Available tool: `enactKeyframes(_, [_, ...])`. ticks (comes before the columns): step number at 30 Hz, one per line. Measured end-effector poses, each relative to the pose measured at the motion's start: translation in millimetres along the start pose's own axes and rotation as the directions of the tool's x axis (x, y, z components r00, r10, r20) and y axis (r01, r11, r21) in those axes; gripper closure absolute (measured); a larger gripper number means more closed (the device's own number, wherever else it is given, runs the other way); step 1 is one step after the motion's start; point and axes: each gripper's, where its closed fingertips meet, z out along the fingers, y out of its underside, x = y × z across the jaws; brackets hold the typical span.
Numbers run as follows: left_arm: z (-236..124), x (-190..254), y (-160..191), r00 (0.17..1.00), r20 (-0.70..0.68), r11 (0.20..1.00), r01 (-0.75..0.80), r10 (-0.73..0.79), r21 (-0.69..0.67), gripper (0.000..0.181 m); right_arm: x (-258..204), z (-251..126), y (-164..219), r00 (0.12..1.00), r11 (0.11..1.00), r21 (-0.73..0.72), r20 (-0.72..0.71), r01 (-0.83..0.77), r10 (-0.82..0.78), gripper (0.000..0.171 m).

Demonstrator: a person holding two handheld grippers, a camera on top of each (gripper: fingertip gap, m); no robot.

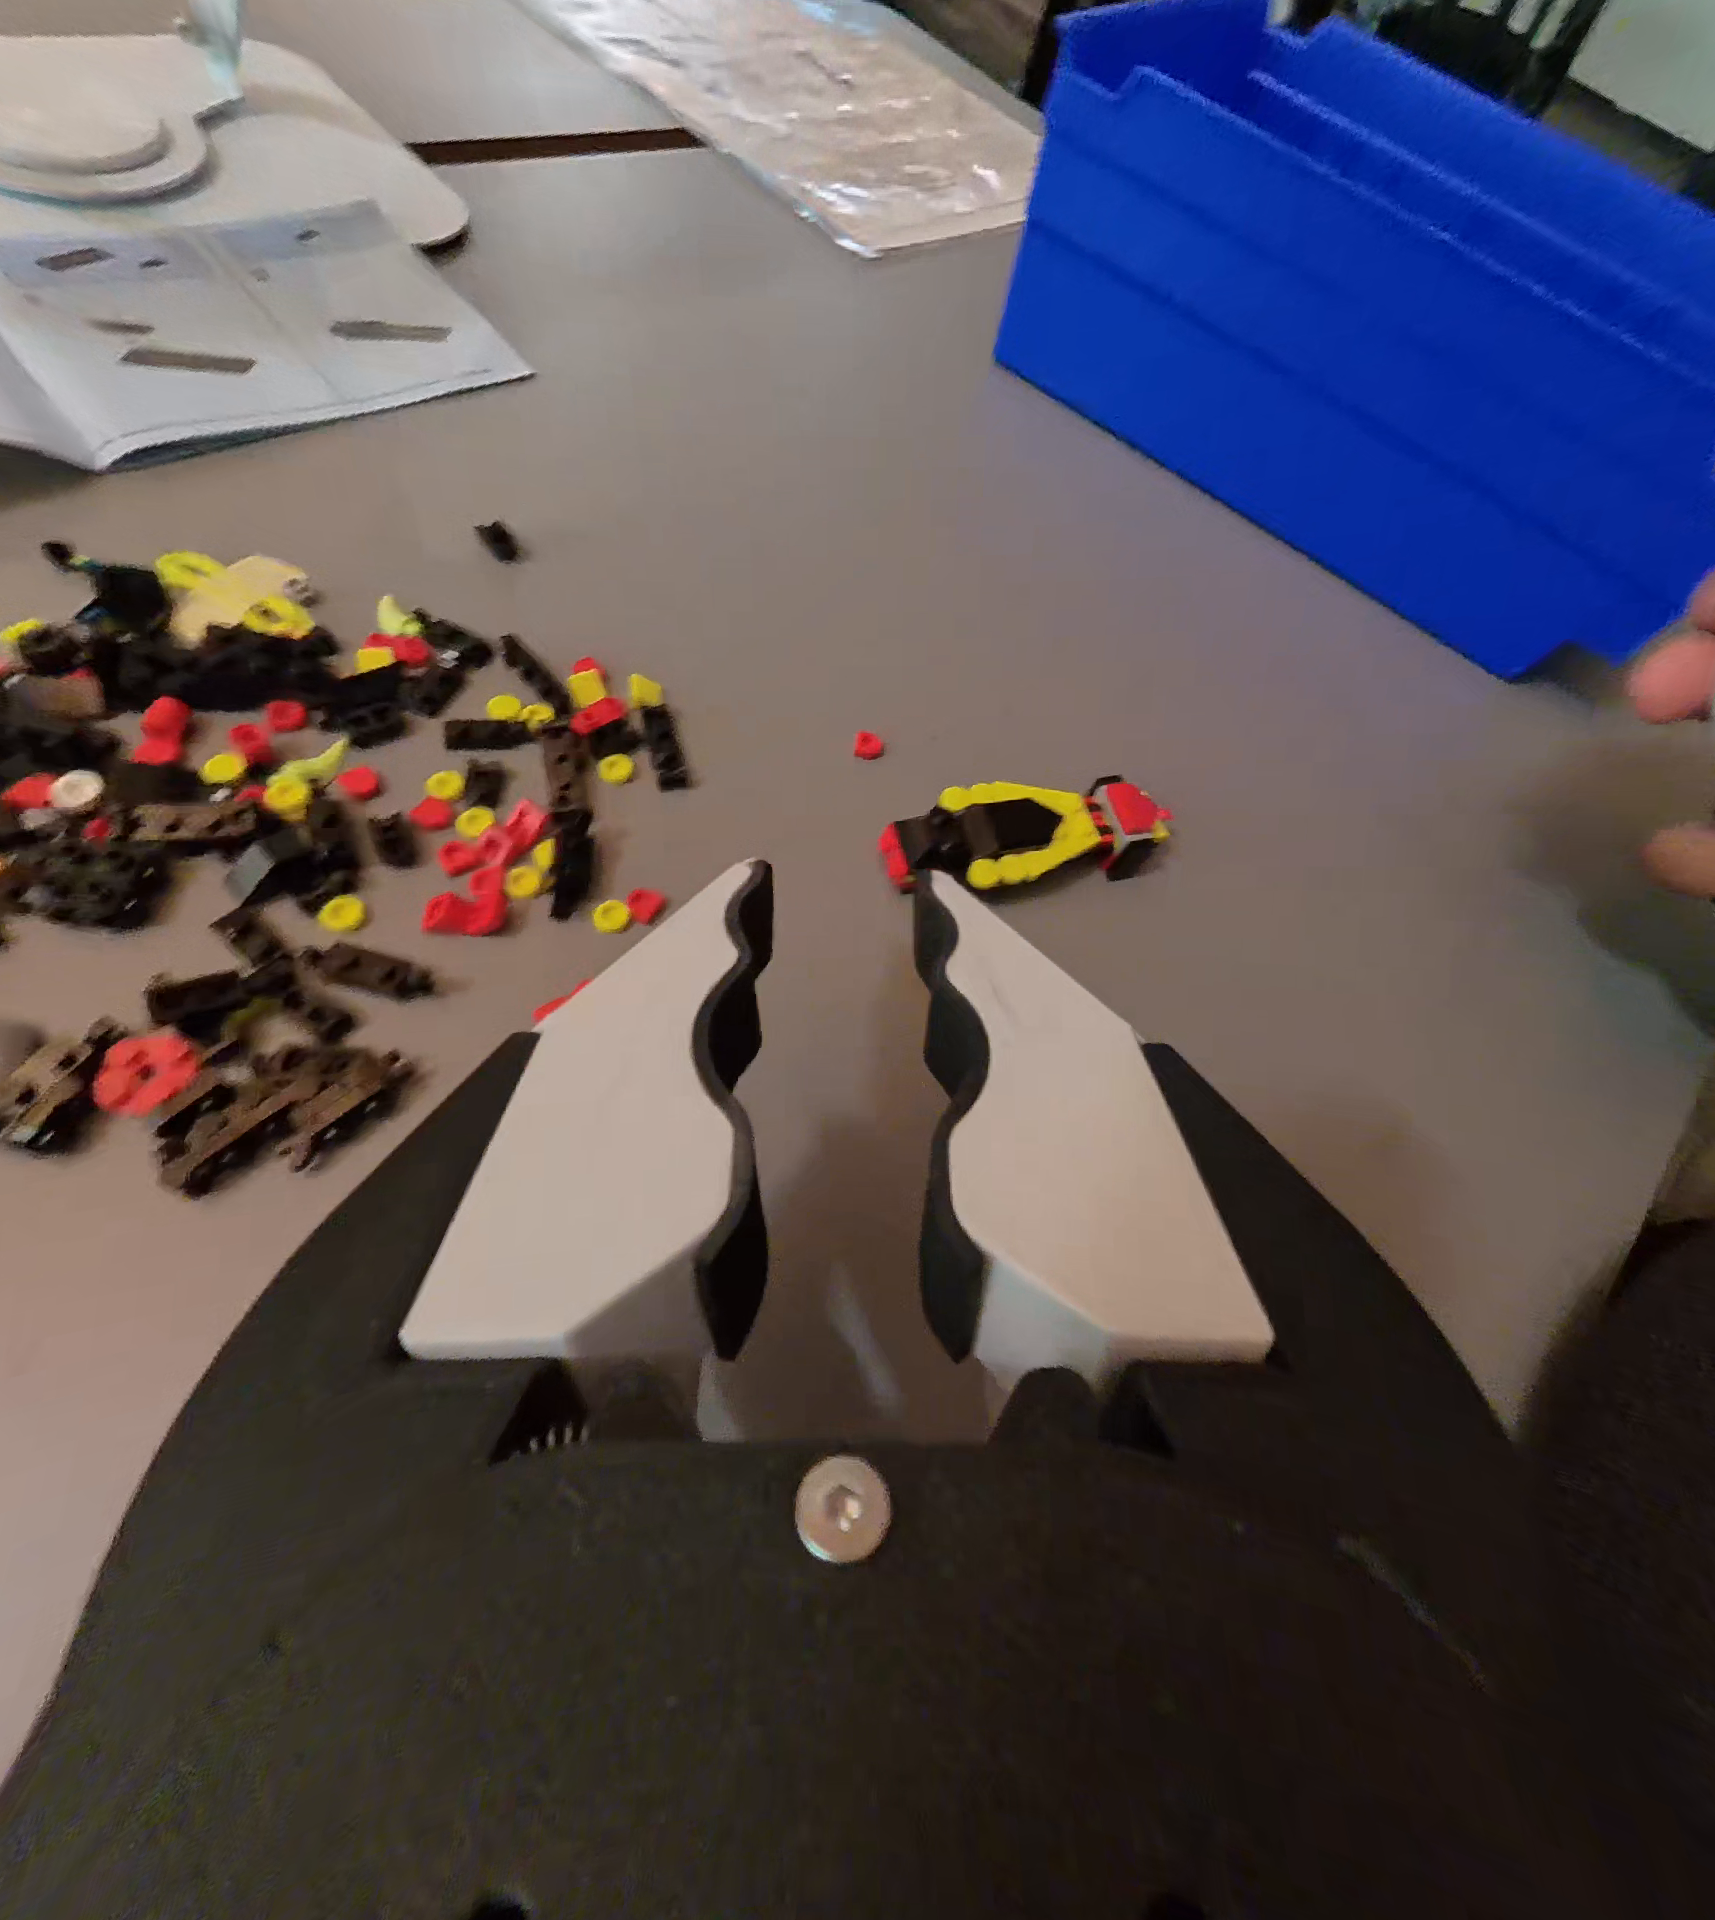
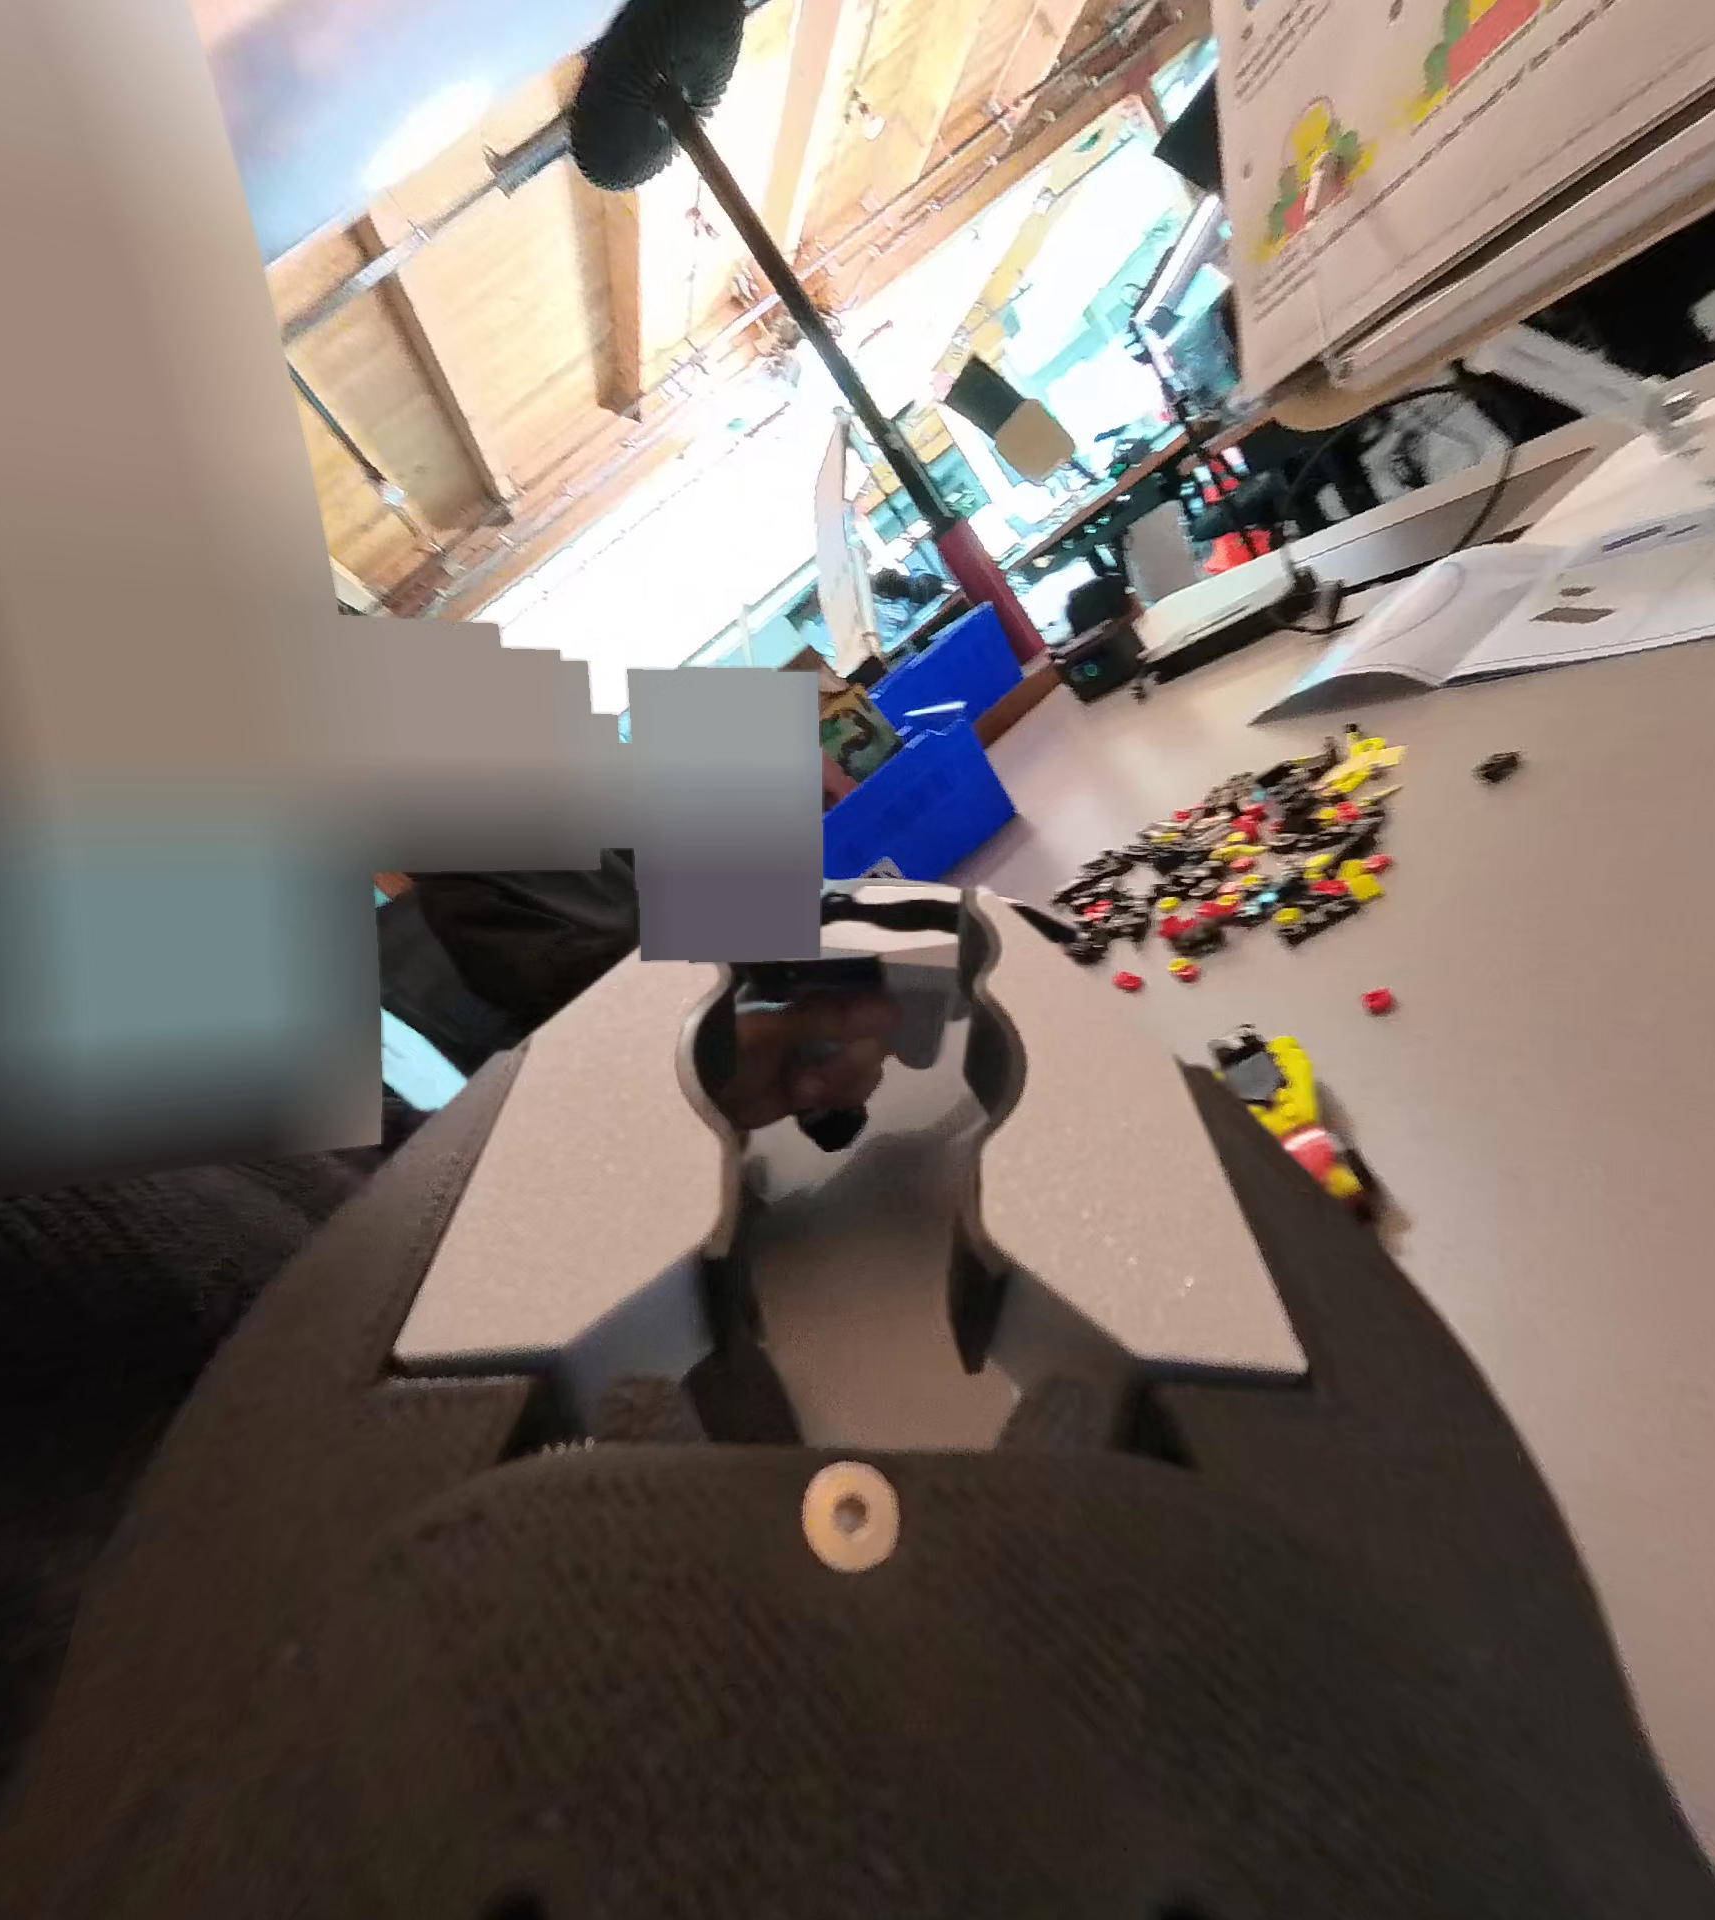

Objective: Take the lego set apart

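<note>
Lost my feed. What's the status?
Left gripper open, empty. Right gripper open, empty. Small yellow assembly intact on table, beside loose pile. Nothing in the way.

Illumination was moderate and warm in both views. In the left wrist view the table carried only soft, diffuse shadows, and the loose brick pile was smeared, probably by motion blur. In the right wrist view, bright windows were overexposed, straight lines bowed near the edges, and the background was soft.
</note>
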Motion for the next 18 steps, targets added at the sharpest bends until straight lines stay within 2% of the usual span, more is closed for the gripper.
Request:
enactKeyframes(3, [12, 22, 3, 0.993, -0.080, 0.996, -0.090, 0.088, -0.015, 0.142, 6, -3, 2, 0.990, 0.992, -0.043, -0.069, 0.121, -0.124, 0.128])
enactKeyframes(6, [24, 35, 14, 0.975, -0.126, 0.977, -0.197, 0.185, -0.086, 0.119, -4, -6, 13, 0.979, 0.974, -0.113, -0.029, 0.197, -0.201, 0.123])
enactKeyframes(7, [28, 36, 13, 0.967, -0.124, 0.969, -0.234, 0.223, -0.084, 0.118, -11, -7, 16, 0.978, 0.971, -0.122, 0.010, 0.206, -0.206, 0.121])
enactKeyframes(8, [33, 37, 9, 0.959, -0.123, 0.961, -0.267, 0.257, -0.076, 0.114, -23, -9, 12, 0.979, 0.976, -0.093, 0.063, 0.199, -0.194, 0.120])
enactKeyframes(10, [42, 41, 5, 0.938, -0.156, 0.943, -0.325, 0.311, -0.076, 0.108, -44, -20, -16, 0.979, 0.989, 0.074, 0.150, 0.126, -0.136, 0.124])
enactKeyframes(12, [54, 41, 4, 0.924, -0.168, 0.926, -0.363, 0.344, -0.103, 0.103, -45, -34, -36, 0.981, 0.978, 0.191, 0.154, 0.085, -0.115, 0.128])
enactKeyframes(18, [72, 47, 16, 0.888, -0.244, 0.884, -0.434, 0.389, -0.171, 0.102, -38, -39, -30, 0.982, 0.975, 0.159, 0.078, 0.157, -0.171, 0.129])
